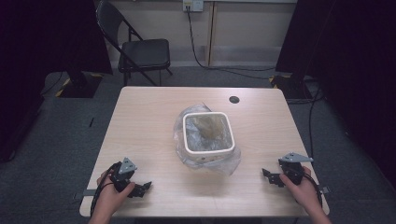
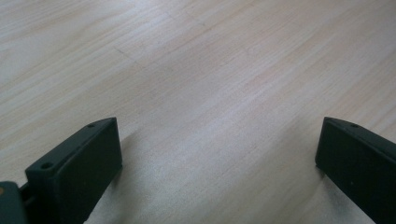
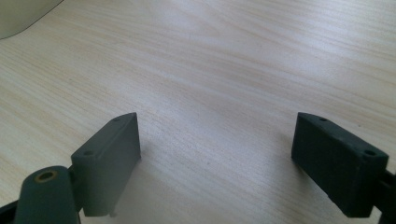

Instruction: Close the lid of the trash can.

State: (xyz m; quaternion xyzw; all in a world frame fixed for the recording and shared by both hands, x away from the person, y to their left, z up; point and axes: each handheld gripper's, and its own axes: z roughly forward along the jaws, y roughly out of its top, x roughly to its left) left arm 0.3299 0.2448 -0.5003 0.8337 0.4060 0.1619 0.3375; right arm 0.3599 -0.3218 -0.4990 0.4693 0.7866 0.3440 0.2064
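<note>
Left hand (image 1: 109, 193): grips the left gripper (image 1: 144, 187) at the table's near left corner, forearm coming in from the bottom edge.
Left gripper: low over the wood, tips pointing toward the table's middle; a grey three-cornered plate sits on top and a black cable loops beside the wrist.
Left jaws: wide apart in the left gripper view, with bare wood grain between them and nothing held.
Table (image 1: 149, 116): light wood, squared to the camera, with a small dark round hole (image 1: 234, 99) near its far edge.
Bag (image 1: 187, 161): clear, crinkled plastic, lining the bin and spilling over its rim onto the tabletop on the near and left sides.
Bin (image 1: 208, 150): white, square with rounded corners, standing upright at the table's centre, between the two grippers and well apart from both; something brownish lies inside, too blurred to identify.
Bin edge: a pale curved corner (image 3: 18, 16) shows at the top left of the right gripper view, far beyond the jaws.
Right gripper (image 1: 270, 176): low over the near right part of the table, tips pointing left toward the middle, grey plate on top.
Right jaws: spread wide in the right gripper view, with plain wood between them and no object gripped.
Right hand (image 1: 303, 186): wraps the gripper body near the table's right edge.
Background: a black folding chair (image 1: 140, 51) stands behind the table on grey floor, with a cable running down from a wall socket.
</note>
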